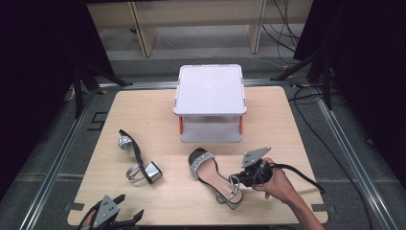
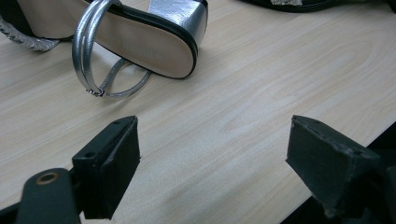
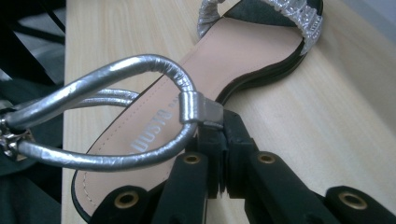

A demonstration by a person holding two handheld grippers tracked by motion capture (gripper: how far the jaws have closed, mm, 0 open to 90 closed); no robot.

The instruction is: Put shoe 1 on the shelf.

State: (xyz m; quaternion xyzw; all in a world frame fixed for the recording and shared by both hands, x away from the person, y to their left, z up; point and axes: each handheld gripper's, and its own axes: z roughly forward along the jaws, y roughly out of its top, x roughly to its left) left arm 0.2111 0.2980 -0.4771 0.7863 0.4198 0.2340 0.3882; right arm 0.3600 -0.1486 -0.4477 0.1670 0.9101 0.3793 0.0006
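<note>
High view: right hand [image 1: 277, 184] reaches in low from the table's [image 1: 143, 115] near edge, right gripper [image 1: 239, 178] clamped on the upright sandal's [image 1: 210, 172] silver strap [image 3: 140, 88]; left gripper [image 1: 125, 214] rests spread wide.

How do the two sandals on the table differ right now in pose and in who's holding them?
The right sandal sits upright on its sole; the left sandal lies tipped on its side, sole showing. The right gripper is clamped on the right sandal's silver strap; the open left gripper touches nothing. Both are black with silver straps.
</note>
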